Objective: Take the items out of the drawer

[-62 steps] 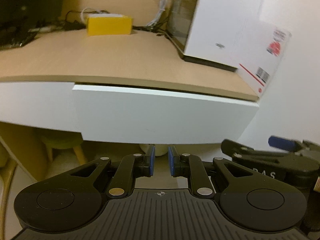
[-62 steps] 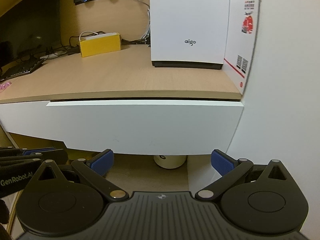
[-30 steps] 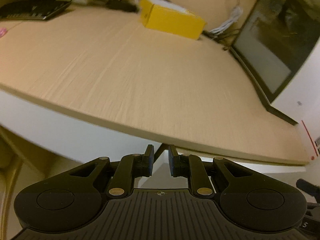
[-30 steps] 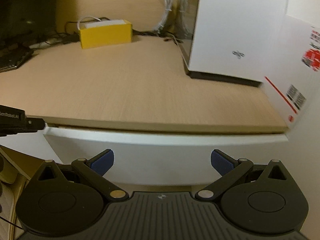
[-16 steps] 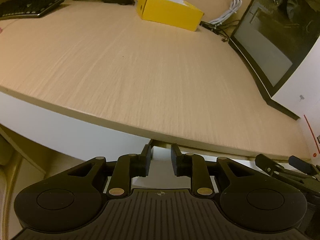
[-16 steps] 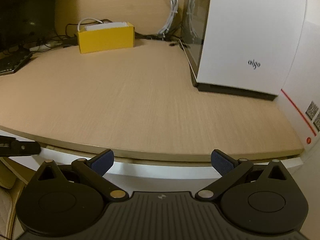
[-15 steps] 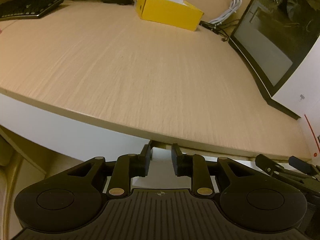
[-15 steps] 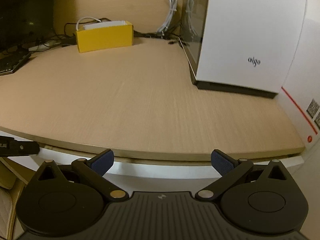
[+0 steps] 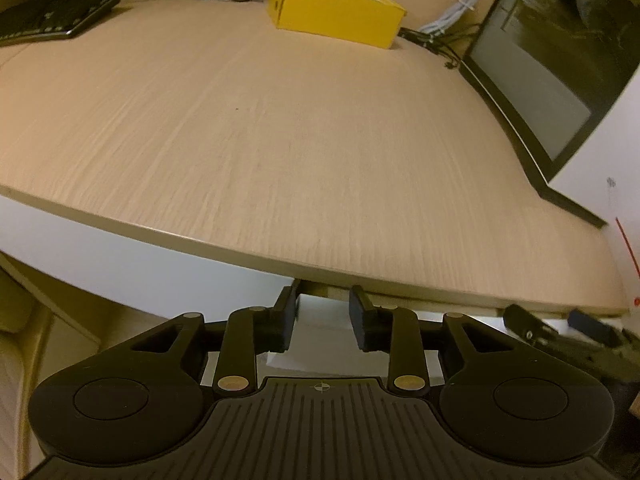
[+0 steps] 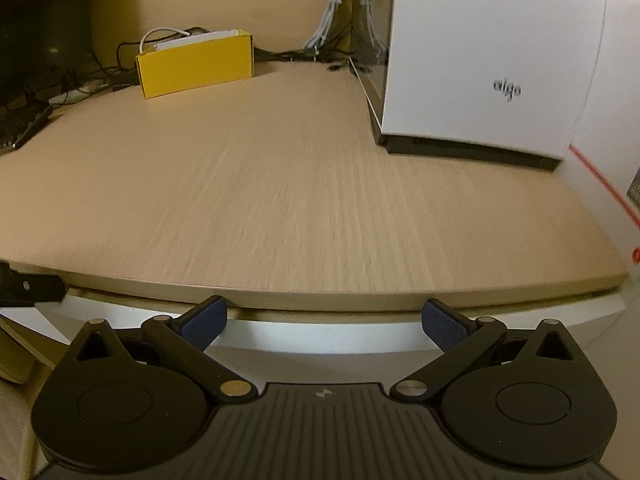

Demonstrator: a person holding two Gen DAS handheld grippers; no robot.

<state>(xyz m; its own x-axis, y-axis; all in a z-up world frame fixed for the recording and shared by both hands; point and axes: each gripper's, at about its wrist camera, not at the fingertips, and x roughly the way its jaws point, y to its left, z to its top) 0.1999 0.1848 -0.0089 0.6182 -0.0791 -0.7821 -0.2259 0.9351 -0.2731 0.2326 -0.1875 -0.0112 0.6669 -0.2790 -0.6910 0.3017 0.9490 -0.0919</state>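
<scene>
The white drawer front (image 10: 320, 336) runs just under the front edge of the light wood desk top (image 10: 300, 200); what it holds is hidden. My left gripper (image 9: 322, 315) is partly open, its fingers straddling the top left corner of the drawer front (image 9: 320, 342). At the same edge further right my right gripper (image 10: 324, 318) is wide open with nothing between its blue pads. Each gripper shows in the other's view: the right gripper (image 9: 560, 332) low at the right, the left gripper (image 10: 28, 286) at the left edge.
On the desk stand a yellow box (image 10: 196, 66) with cables behind it, a white computer case (image 10: 492, 60) with a dark glass side (image 9: 560, 64), and a dark keyboard (image 9: 52, 12) at far left. A white carton (image 10: 624, 152) leans at the right wall.
Both grippers rose from below the drawer front to its top edge and moved closer. The left gripper's fingers have spread a little wider. The right gripper stayed wide open.
</scene>
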